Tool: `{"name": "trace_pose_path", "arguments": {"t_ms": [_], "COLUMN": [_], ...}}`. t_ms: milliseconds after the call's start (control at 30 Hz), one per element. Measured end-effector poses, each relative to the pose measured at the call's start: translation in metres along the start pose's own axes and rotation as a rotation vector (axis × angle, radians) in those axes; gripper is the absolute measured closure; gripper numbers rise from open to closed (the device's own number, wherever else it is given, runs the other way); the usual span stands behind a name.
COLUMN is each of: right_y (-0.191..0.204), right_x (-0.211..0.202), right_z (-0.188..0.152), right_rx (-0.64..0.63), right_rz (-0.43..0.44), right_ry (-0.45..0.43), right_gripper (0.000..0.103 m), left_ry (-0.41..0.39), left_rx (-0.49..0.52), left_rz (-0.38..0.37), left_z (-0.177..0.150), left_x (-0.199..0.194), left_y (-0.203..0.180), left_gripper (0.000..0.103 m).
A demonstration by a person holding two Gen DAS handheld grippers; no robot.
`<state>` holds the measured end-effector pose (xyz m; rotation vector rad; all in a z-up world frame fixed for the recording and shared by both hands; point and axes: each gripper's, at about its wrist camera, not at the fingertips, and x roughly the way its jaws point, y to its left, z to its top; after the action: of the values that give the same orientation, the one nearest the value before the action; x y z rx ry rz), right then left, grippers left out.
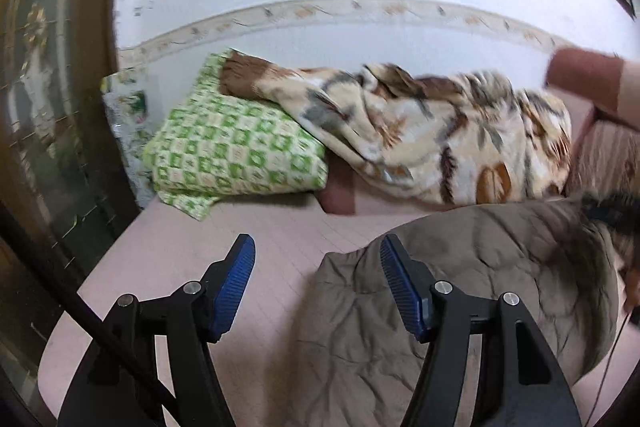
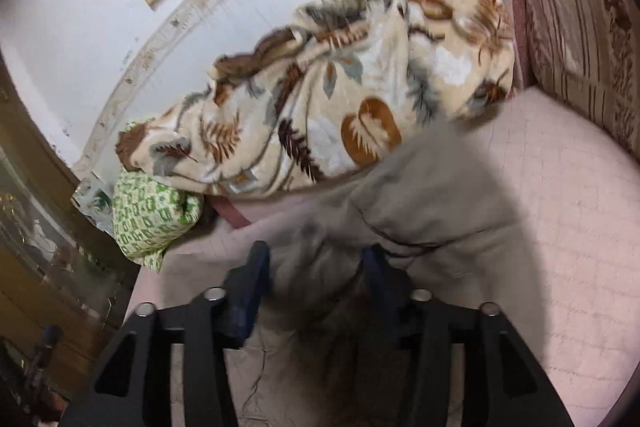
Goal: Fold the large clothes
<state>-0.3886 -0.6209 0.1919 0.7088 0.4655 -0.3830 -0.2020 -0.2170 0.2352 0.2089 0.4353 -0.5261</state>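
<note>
A large grey-brown quilted coat (image 1: 460, 287) with a dark fur trim lies on the pink bed (image 1: 180, 247). My left gripper (image 1: 318, 251) is open and empty, hovering over the coat's left edge. In the right wrist view the coat (image 2: 420, 195) is lifted and bunched, blurred by motion. My right gripper (image 2: 316, 259) has a thick fold of the coat between its fingers; the jaws stand fairly wide around the cloth. The person's arm (image 1: 592, 83) shows at the upper right of the left wrist view.
A leaf-patterned beige blanket (image 1: 420, 135) lies bundled at the back of the bed, beside a green-checked pillow (image 1: 236, 147). A striped cushion (image 2: 584, 39) stands at the right. A white wall is behind, a dark cabinet (image 1: 52, 107) at the left.
</note>
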Motion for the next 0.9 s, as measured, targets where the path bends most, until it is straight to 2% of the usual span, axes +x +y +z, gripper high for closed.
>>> {"name": "trace_pose_path", "arguments": {"t_ms": [67, 167, 300, 367, 467, 567, 733, 800, 900], "right_y": [0.000, 0.012, 0.027, 0.026, 0.016, 0.002, -0.024, -0.033, -0.043], "right_x": [-0.015, -0.032, -0.022, -0.010, 0.013, 0.039, 0.075, 0.085, 0.097], "right_z": [0.002, -0.004, -0.033, -0.048, -0.066, -0.073, -0.079, -0.082, -0.083], "right_rx": [-0.021, -0.126, -0.297, -0.330, -0.318, -0.296, -0.295, -0.284, -0.263], "right_rz": [0.017, -0.023, -0.105, -0.131, -0.140, -0.184, -0.238, -0.233, -0.220], "right_ry": [-0.028, -0.045, 0.016, 0.041, 0.085, 0.109, 0.179, 0.202, 0.235], "right_gripper": [0.040, 0.037, 0.036, 0.036, 0.036, 0.036, 0.034, 0.030, 0.026], "left_ry": [0.024, 0.064, 0.129, 0.163, 0.220, 0.263, 0.331, 0.361, 0.365], "left_rx": [0.023, 0.050, 0.076, 0.088, 0.106, 0.119, 0.073, 0.042, 0.013], "left_rz": [-0.025, -0.066, -0.097, -0.098, -0.089, -0.067, -0.063, -0.078, -0.093], "left_z": [-0.009, -0.021, -0.038, -0.049, -0.064, -0.077, -0.092, -0.098, -0.107], "left_x": [0.009, 0.025, 0.052, 0.067, 0.095, 0.124, 0.160, 0.173, 0.186], "left_y": [-0.015, -0.037, -0.062, -0.072, -0.087, -0.094, -0.089, -0.084, -0.080], "left_gripper": [0.039, 0.039, 0.039, 0.039, 0.039, 0.038, 0.026, 0.021, 0.016]}}
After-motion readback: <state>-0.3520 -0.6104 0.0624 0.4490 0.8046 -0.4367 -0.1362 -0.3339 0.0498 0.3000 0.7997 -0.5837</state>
